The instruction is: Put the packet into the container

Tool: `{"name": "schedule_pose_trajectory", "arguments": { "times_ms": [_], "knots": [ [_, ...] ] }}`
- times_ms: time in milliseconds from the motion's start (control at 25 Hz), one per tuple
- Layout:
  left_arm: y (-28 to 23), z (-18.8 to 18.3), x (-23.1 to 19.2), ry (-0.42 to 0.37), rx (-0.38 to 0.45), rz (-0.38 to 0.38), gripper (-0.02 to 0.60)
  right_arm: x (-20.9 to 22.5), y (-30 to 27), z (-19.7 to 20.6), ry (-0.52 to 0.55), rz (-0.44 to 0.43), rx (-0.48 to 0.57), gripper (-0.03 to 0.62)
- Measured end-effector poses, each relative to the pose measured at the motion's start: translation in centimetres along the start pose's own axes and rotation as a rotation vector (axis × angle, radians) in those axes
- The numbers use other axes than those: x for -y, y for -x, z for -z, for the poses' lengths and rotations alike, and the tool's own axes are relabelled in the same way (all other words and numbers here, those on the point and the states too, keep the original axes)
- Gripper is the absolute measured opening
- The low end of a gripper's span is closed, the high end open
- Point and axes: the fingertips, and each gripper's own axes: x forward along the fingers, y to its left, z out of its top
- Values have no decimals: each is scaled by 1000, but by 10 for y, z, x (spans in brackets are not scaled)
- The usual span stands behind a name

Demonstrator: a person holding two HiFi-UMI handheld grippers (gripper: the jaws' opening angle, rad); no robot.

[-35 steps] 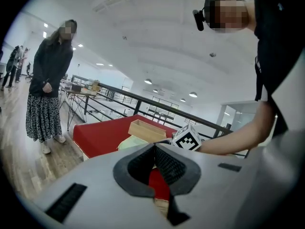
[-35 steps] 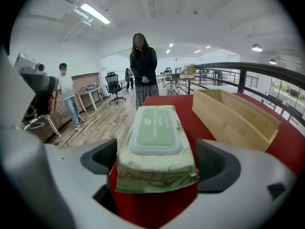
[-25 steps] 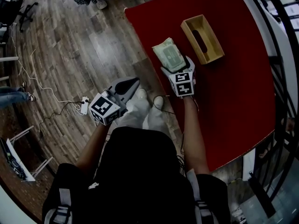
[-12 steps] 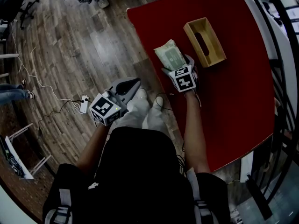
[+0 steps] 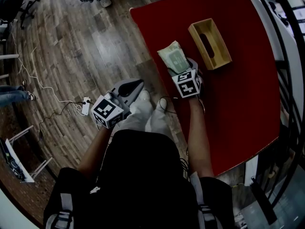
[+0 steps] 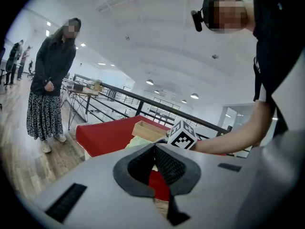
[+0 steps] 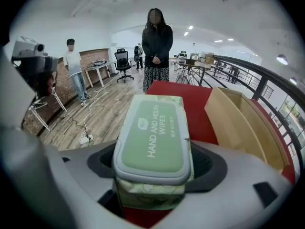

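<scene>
The packet [image 7: 152, 137] has a soft, crinkly plastic wrap and a smooth, matt green lid. The container [image 5: 210, 43] is pale, matt wood. The tabletop [image 5: 238, 94] looks like flat red cloth. The floor [image 5: 71, 46] is slightly shiny wood planks. The left tool [image 6: 155, 147] is smooth grey plastic with dark bumpy pads [image 6: 172, 168].

The red table [image 5: 248, 104] carries a wooden container [image 5: 210, 43]; the wipes packet [image 5: 173, 57] apparently rests beside it.

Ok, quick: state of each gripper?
Left gripper: shut, empty.
Right gripper: jaws closing on the packet between them.
</scene>
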Motion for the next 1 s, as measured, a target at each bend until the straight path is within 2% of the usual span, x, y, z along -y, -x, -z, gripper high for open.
{"name": "schedule_pose_trajectory", "arguments": {
  "times_ms": [200, 400, 640, 1000],
  "knots": [
    [0, -3, 0, 3, 1, 11, 9, -5, 12, -3, -7, -20, -3, 396],
    [-14, -8, 4, -10, 8, 45, 9, 13, 35, -24, -24, 0, 36, 396],
    [-36, -17, 17, -29, 16, 101, 9, 56, 67, -48, -39, 48, 104, 396],
    [-51, -23, 22, -38, 8, 133, 9, 134, 96, -40, -26, 140, 49, 396]
  ]
}}
